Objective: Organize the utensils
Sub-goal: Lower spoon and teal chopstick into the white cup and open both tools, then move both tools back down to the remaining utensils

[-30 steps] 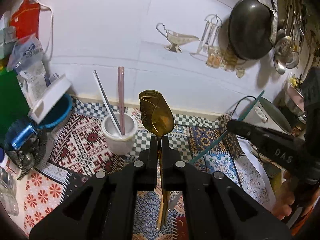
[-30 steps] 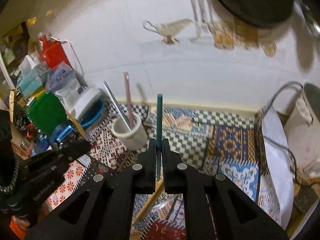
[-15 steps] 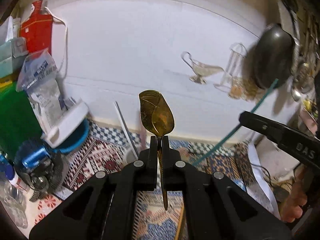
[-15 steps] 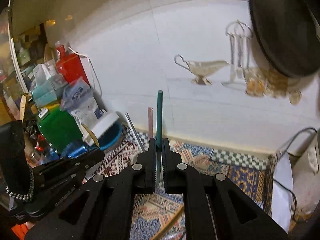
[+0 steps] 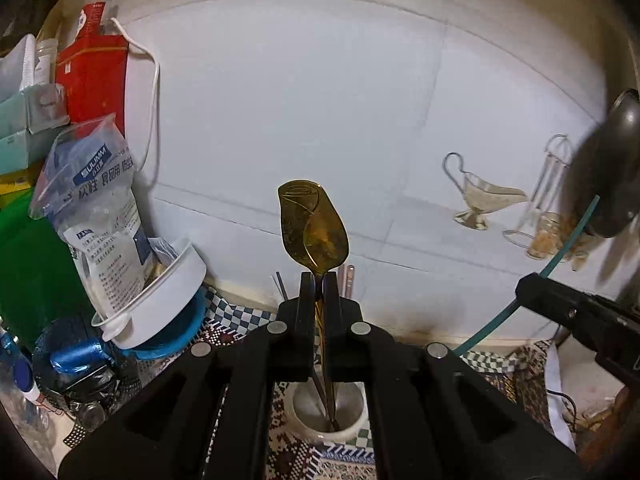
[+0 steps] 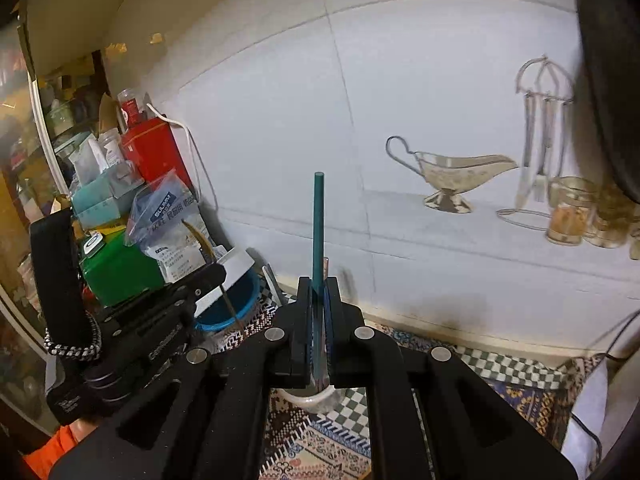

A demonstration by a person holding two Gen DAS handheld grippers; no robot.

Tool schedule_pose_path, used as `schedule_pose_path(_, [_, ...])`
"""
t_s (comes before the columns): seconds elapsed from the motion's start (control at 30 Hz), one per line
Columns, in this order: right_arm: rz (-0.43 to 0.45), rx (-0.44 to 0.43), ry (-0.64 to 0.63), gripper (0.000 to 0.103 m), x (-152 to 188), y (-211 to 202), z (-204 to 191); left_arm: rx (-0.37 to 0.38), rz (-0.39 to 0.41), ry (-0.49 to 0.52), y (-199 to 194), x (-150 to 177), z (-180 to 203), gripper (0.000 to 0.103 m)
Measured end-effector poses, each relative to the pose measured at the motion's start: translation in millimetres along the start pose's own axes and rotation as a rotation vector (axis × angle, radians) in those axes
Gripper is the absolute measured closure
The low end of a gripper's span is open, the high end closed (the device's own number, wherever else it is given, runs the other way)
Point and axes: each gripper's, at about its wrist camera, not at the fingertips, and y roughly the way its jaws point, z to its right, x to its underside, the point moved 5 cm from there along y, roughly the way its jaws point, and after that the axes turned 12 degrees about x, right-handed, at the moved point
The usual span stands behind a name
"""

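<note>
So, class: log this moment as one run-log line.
left claw: shut on gold spoon | right claw: shut on green chopstick | white cup: below

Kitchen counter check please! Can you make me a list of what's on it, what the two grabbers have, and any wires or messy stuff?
Surface: patterned cloth over the counter.
Job's things: gold spoon, teal chopstick, white cup already holding sticks.
Clutter: plastic bag, red box, green box, white lid on blue tub.
Grippers: left gripper shut on the gold spoon; right gripper shut on the teal chopstick.
Cables: white cord by the red box; black cable at right.
Surroundings: white tiled wall, dark pan hanging.
</note>
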Motion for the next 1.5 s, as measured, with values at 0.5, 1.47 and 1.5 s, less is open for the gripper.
schedule_pose_path(0.5, [-0.223, -0.012, -0.022, 0.098, 51.7, 80.3, -6.3, -0.052, -0.156, -0.076, 79.7, 61.0, -45.0, 0.102])
schedule_pose_path(1.47, [-0.252, 0.069, 0.022, 0.071, 65.0, 50.7, 7.5, -0.034, -0.217, 0.021, 22.7, 58.9, -13.9, 0.094])
schedule_pose_path(1.5, [-0.248, 0.071, 0.028, 0.070, 66.3, 45.7, 7.9, -0.030, -0.216, 0.022, 17.6, 58.7, -12.1, 0.092])
